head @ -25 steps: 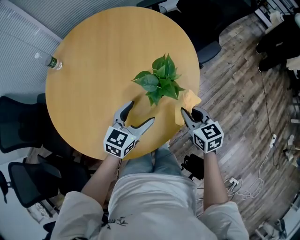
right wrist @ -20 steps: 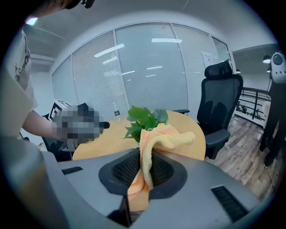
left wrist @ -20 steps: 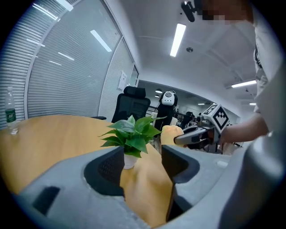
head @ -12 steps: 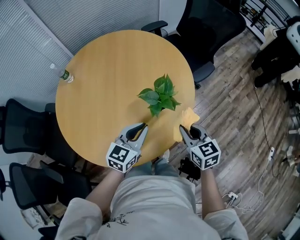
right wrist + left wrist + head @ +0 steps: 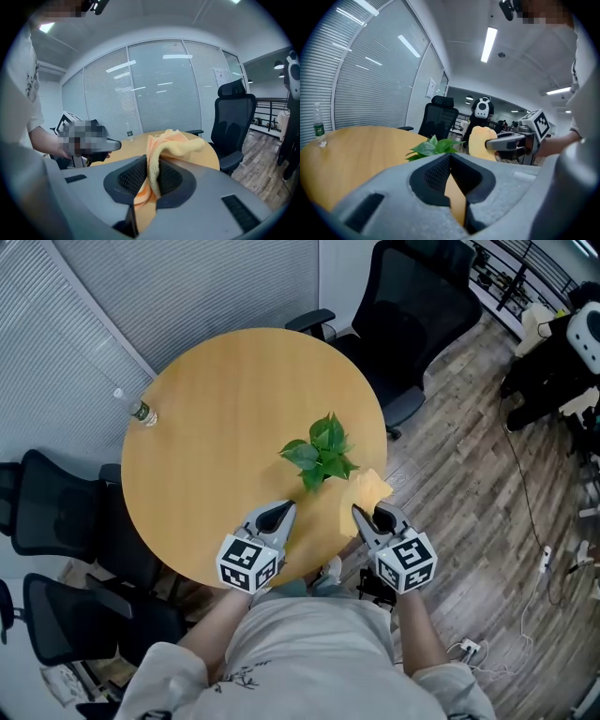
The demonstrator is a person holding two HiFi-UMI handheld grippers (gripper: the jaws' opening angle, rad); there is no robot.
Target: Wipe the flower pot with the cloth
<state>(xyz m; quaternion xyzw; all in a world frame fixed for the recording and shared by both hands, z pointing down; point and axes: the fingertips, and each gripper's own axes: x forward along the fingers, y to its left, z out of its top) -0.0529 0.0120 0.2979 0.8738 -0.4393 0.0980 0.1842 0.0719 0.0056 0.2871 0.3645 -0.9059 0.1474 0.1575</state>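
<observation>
Flower pot: not visible itself. The head view shows only the leaves of the plant (image 5: 321, 451) covering it, and the left gripper view shows the same leaves (image 5: 433, 147) past the claw body. It stands on the round wooden surface (image 5: 216, 409), toward the near right edge.

Cloth: a yellow-orange cloth (image 5: 364, 491), bunched and lifted off the surface, just beside the plant on its right. I cannot tell whether it brushes a leaf.

Right claw: the right claw (image 5: 367, 517) is clamped on the cloth. Its own view shows the fabric (image 5: 173, 143) pinched between the pads (image 5: 151, 180) and flopping forward over them.

Left claw: the left claw (image 5: 279, 514) is closed with nothing in it. Only the surface shows through the slit between its pads (image 5: 450, 176). It hangs over the near edge, left of the plant.

Step in hand: the cloth is secured and both claws are raised in front of the plant. Wiping looks not yet begun.

Next move: probably lower the cloth under the leaves to the pot's wall. The left claw would have to open if it is to steady the pot, which may otherwise slide or tip.

Further out: a water bottle (image 5: 141, 412) stands at the far left edge, well apart. Black office chairs (image 5: 412, 315) ring the surface on a wood-plank floor (image 5: 469, 456).
</observation>
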